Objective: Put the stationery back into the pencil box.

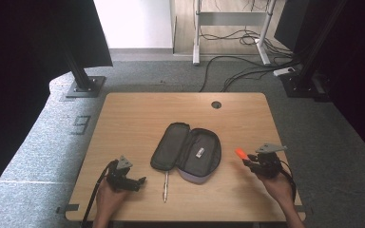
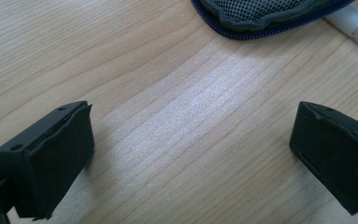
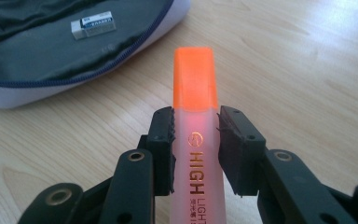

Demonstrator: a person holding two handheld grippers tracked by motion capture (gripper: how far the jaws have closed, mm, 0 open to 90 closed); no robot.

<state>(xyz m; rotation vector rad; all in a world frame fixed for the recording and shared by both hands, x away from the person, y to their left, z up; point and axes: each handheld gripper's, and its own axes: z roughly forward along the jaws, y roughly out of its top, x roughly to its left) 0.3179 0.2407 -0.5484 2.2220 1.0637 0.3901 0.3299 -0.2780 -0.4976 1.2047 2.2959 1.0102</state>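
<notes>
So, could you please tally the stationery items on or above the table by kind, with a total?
Pencil case, lying open: 1
Highlighter, orange, gripped by the right tool: 1
Eraser, inside the case: 1
Pen, on the table in front of the case: 1
Total: 4

an open grey pencil case (image 1: 186,152) lies near the middle of the wooden table (image 1: 138,114), a white eraser (image 1: 200,152) inside its right half; a silver pen (image 1: 166,185) lies just off its near left end, toward the near edge; a round cable hole (image 1: 216,104) sits by the far edge
</notes>
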